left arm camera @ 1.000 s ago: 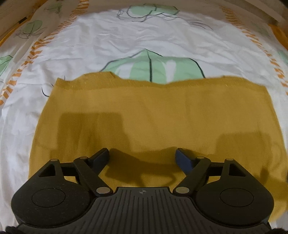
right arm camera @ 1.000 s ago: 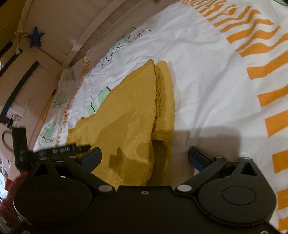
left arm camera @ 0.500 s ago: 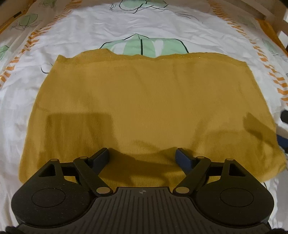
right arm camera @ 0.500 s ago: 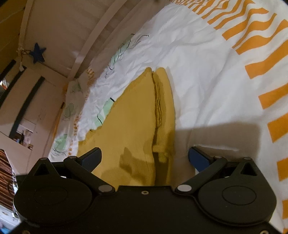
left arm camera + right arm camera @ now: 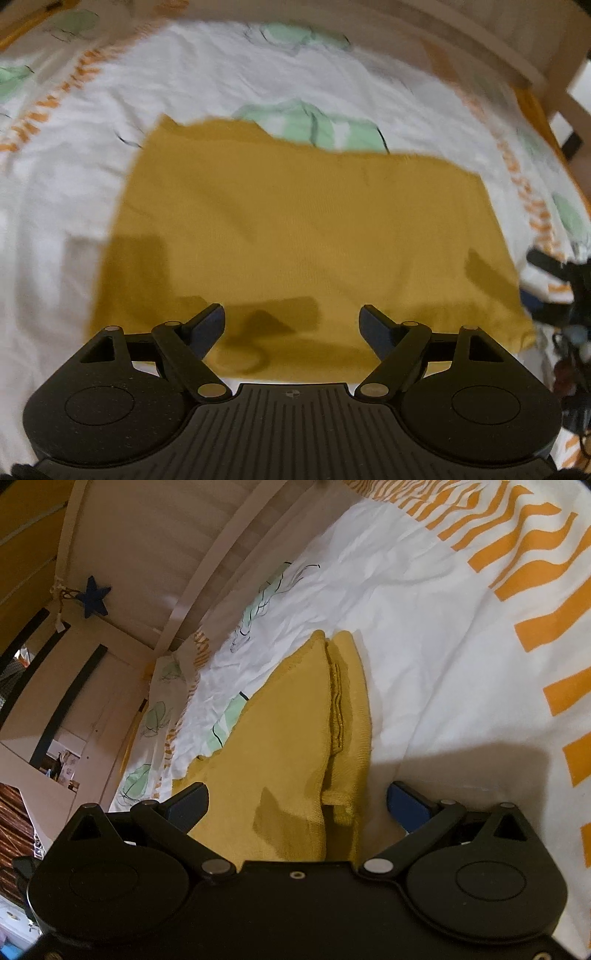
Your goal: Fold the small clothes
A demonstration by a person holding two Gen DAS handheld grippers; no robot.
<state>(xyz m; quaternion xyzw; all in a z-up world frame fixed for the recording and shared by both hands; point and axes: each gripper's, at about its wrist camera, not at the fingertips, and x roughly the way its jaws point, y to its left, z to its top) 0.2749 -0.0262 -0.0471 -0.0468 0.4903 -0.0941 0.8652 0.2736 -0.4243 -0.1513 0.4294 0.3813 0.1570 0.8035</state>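
One mustard garment, seemingly folded, lies between two spread claws.

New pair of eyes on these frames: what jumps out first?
The mustard-yellow garment, lying flat and already folded on the white bedsheet with green leaf and orange stripe prints. Both grippers, left and right, sit open at its near edge, holding nothing. A dark blue star hangs on the bed frame, upper left in the right wrist view.

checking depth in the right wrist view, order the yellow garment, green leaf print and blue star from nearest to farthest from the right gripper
1. yellow garment: lies between the open fingers, centre.
2. green leaf print: on the bedsheet, beyond the garment's left edge.
3. blue star: hanging on the bed frame, upper left, past the mattress.
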